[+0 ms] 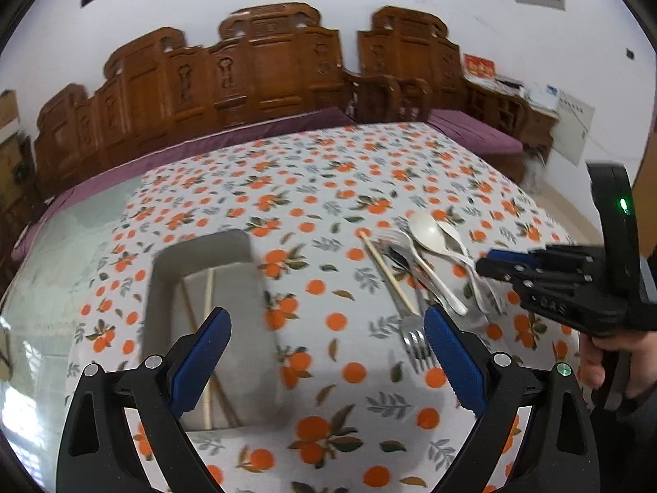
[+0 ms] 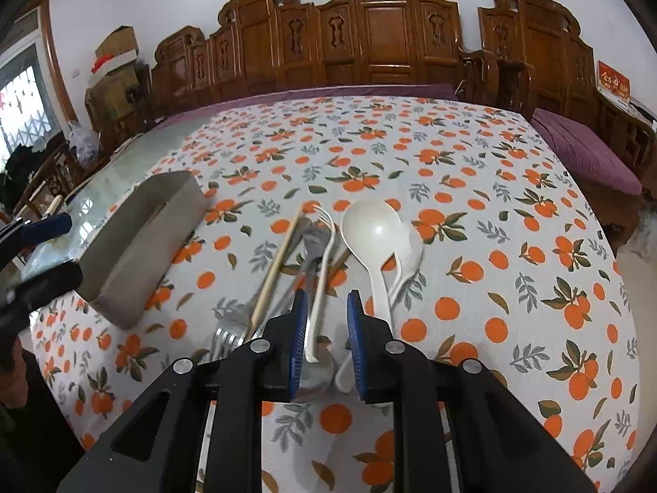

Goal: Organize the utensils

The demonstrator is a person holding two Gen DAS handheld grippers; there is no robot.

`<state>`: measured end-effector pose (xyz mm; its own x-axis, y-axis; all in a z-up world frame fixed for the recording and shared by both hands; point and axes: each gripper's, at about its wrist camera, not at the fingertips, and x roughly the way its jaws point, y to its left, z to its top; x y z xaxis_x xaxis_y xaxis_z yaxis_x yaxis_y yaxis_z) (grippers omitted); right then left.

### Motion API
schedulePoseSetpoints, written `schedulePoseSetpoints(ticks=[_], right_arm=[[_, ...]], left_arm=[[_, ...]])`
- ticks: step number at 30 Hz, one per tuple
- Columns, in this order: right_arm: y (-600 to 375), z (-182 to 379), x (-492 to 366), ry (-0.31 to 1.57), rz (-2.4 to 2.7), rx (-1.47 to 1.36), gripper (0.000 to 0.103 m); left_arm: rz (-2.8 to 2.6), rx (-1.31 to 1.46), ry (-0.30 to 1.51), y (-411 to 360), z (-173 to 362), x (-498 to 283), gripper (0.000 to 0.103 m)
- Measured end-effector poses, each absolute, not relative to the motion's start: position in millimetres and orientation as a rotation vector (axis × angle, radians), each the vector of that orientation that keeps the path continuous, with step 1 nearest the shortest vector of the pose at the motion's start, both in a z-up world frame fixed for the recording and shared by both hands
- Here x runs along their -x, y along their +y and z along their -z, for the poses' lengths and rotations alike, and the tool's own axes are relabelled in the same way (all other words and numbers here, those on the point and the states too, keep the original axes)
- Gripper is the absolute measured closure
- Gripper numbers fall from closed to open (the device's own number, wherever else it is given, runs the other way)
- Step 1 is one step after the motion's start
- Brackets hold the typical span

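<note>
A pile of utensils lies on the orange-print tablecloth: white spoons (image 2: 371,230) (image 1: 427,232), a white fork (image 2: 322,259), metal forks (image 1: 414,341) (image 2: 226,339) and a wooden chopstick (image 2: 275,271) (image 1: 388,271). A grey rectangular tray (image 1: 164,287) (image 2: 139,242) stands to the left and holds two chopsticks (image 1: 209,308). My left gripper (image 1: 324,320) is open and empty, above the cloth between tray and pile. My right gripper (image 2: 326,300) is partly open, its fingers either side of the white fork's handle, not closed on it. It also shows in the left wrist view (image 1: 505,263).
A glass table edge (image 1: 53,267) lies bare left of the cloth. Carved wooden benches (image 2: 369,28) with purple cushions (image 2: 587,152) run along the far and right sides. Boxes (image 2: 115,49) are stacked at the far left by a window.
</note>
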<state>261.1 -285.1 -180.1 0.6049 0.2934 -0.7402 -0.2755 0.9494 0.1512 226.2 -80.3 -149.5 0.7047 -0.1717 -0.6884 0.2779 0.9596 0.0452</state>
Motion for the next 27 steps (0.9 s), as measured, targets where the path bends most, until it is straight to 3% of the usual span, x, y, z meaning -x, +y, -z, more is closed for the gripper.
schedulePoseSetpoints(ticks=[10, 17, 21, 23, 25, 27], right_arm=[[-305.5, 184.3, -269.4, 0.868, -0.307, -0.074, 0.081], [-308.3, 174.4, -271.5, 0.841, -0.303, -0.09, 0.081], [-311.2, 174.6, -272.9, 0.842, -0.298, -0.107, 0.081], [-311.6, 175.7, -273.4, 0.846, -0.297, -0.111, 0.081], [-309.1, 175.7, -273.1, 0.846, -0.303, -0.108, 0.081], [-306.2, 175.6, -272.9, 0.845, -0.309, -0.102, 0.081]], left_arm=[[0.36, -0.135, 0.855, -119.3, 190.3, -241.8, 0.013], [0.406, -0.133, 0.928, -146.4, 221.3, -257.7, 0.035], [0.4, -0.138, 0.958, -149.5, 232.6, -263.5, 0.037], [0.411, -0.113, 0.977, -147.5, 236.5, -267.2, 0.054], [0.419, -0.082, 1.007, -145.2, 241.5, -272.1, 0.062], [0.419, -0.065, 1.005, -143.5, 242.7, -274.2, 0.063]])
